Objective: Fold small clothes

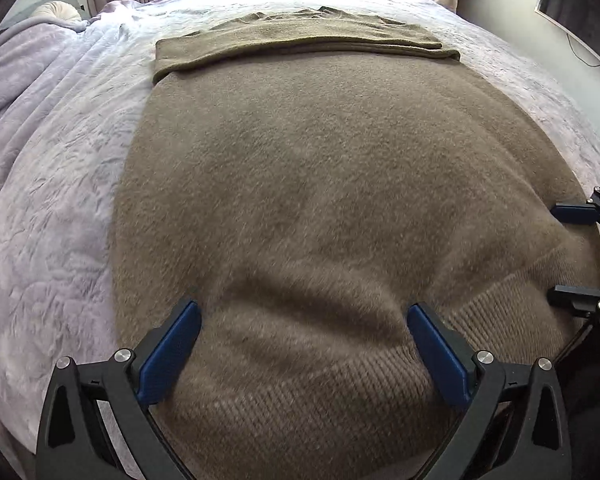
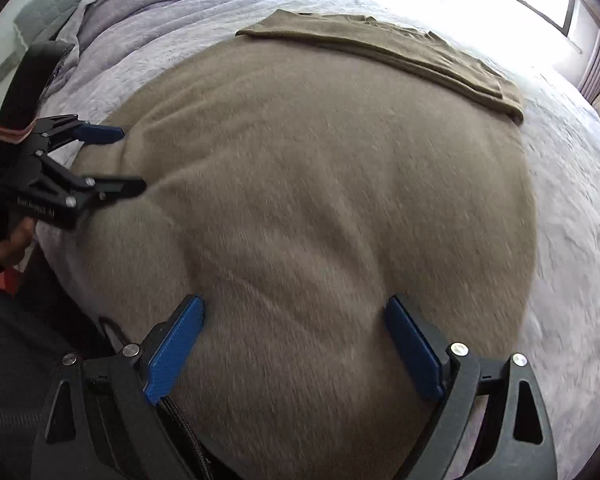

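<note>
Both jaws of the left hand-held gripper and right hand-held gripper are standing spread, pinching nothing, hovering over the brown sweater lying on the bed beneath them, risking grabbing just one layer at the hem.

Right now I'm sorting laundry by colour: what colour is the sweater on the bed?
Olive-brown sweater, plain knit with a ribbed hem; clearest in the left wrist view.

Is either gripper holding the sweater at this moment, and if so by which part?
Nothing is held. The left gripper and right gripper both stand open above the brown sweater, near its ribbed hem, pads apart.
</note>
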`<action>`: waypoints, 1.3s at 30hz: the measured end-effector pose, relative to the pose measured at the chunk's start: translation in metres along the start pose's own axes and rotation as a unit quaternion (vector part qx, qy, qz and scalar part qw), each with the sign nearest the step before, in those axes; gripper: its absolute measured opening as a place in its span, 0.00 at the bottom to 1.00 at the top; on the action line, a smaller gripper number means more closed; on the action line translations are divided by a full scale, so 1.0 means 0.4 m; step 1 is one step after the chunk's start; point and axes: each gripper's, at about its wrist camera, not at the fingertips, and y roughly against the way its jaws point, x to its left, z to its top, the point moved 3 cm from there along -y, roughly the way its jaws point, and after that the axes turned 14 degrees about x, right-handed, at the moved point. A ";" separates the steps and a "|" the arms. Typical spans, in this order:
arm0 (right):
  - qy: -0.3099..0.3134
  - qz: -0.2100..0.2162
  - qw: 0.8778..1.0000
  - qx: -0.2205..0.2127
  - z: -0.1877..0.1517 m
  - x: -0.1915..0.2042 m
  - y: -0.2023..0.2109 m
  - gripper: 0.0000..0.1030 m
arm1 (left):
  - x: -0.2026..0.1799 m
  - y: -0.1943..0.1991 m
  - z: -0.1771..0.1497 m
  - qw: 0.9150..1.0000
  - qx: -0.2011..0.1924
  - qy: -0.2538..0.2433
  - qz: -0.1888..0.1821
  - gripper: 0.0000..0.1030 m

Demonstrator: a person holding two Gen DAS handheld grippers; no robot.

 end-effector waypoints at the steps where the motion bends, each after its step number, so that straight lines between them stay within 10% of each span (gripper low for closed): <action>1: 0.005 -0.006 1.000 0.003 -0.014 0.006 -0.002 0.91 | -0.002 0.000 -0.003 1.000 0.001 -0.004 0.003 1.00; 10: 0.031 0.000 0.999 0.045 -0.051 -0.017 0.060 0.92 | 0.035 0.106 -0.035 0.999 0.005 -0.022 0.026 1.00; 14: 0.001 0.058 0.998 -0.038 0.027 -0.036 0.165 0.92 | 0.021 0.184 0.043 0.998 -0.061 -0.007 -0.021 1.00; 22: -0.023 -0.017 0.999 0.016 0.123 -0.056 -0.007 0.91 | -0.059 -0.022 0.162 0.999 0.018 -0.019 0.019 1.00; 30: -0.020 -0.003 1.000 -0.008 0.028 -0.059 0.025 0.92 | -0.056 -0.005 0.121 1.000 0.010 -0.001 0.016 1.00; 39: -0.016 -0.036 0.999 -0.020 0.194 -0.109 0.093 0.92 | -0.059 -0.014 0.121 1.000 0.016 0.005 0.023 1.00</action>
